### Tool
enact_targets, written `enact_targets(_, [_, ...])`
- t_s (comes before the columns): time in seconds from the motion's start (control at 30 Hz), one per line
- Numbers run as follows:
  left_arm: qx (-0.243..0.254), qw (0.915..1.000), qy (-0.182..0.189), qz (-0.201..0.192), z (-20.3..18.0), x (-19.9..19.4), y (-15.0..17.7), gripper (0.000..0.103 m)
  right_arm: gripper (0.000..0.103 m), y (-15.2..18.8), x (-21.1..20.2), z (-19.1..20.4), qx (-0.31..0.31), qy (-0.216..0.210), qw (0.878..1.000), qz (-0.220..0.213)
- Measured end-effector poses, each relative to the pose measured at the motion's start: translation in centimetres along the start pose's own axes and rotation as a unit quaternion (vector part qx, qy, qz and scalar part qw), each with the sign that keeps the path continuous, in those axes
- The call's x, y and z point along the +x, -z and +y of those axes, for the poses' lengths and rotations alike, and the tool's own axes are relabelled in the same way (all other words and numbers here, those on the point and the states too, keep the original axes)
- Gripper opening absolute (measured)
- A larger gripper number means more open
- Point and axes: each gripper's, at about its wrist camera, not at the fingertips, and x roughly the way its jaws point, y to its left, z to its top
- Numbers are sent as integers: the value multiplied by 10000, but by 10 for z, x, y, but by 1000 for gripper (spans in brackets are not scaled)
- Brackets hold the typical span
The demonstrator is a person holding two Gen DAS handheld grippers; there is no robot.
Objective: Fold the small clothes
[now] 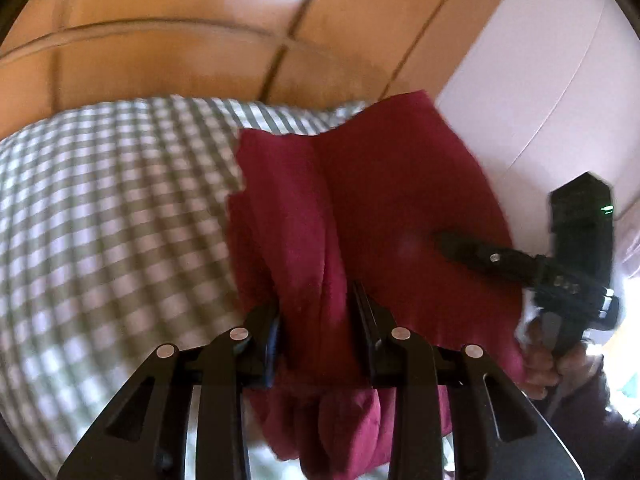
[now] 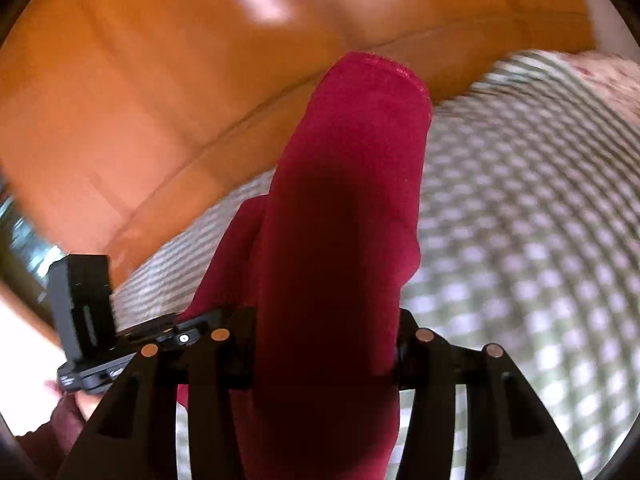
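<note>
A dark red garment [image 1: 360, 200] hangs bunched above a green-and-white checked bedsheet [image 1: 112, 216]. My left gripper [image 1: 318, 320] is shut on the garment, with red cloth pinched between its fingers. My right gripper [image 2: 326, 332] is shut on the same garment [image 2: 352, 184], whose hemmed end stands up in front of the camera. The right gripper also shows in the left wrist view [image 1: 444, 242], its fingers against the cloth's right edge. The left gripper's body shows at lower left in the right wrist view [image 2: 86, 312]. Both views are motion-blurred.
An orange-brown wooden headboard or panel [image 1: 180, 40] rises behind the bed. A white wall or door [image 1: 540, 80] is at the right in the left wrist view. A pale floral fabric [image 2: 608, 76] lies at the sheet's far right.
</note>
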Motion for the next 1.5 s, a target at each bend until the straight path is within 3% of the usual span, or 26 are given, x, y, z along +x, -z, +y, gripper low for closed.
enact_targets(0.1, [151,9984,-367,403,-12,45,-2,39,61,13,10,-44,421,402,9981,218])
enact_targets(0.27, [86,9978,-648,136,-16,36,3,41,71,25,-20,-30,93,862,9959,-255])
enact_targets(0.37, [61,9956,-933,-92,-13,20,13,45,58,35,-49,1,-191,1055,9927,-558])
enact_targets(0.5, [195,9903,-1357,-213,-16,13,25,49,37,56,-65,38,-633,983,9917,-532])
enact_targets(0.57, [18,9902,-1387,-184,-11,16,26,56,35,61,-50,49,-798,1023,9911,-285])
enact_targets(0.67, [-100,9876,-1554,-189,-2,21,33,69,36,88,-14,50,-852,1464,9853,217])
enact_targets(0.77, [-284,9878,-1519,-207,2,20,38,72,37,99,-2,55,-1183,1835,9759,20])
enact_targets(1.03, [-294,9811,-1787,-682,-7,-36,59,80,55,99,-10,60,-923,1844,9785,-41])
enact_targets(1.13, [-338,9767,-1942,-852,-12,-57,69,86,68,102,-18,65,-771,1890,9788,-178])
enact_targets(1.2, [-305,9721,-2102,-997,-16,-70,78,88,82,102,-24,69,-692,2054,9757,-309])
enact_targets(1.5, [-279,9623,-2377,-1293,-27,-108,112,91,99,112,-52,84,-380,2669,9588,-900])
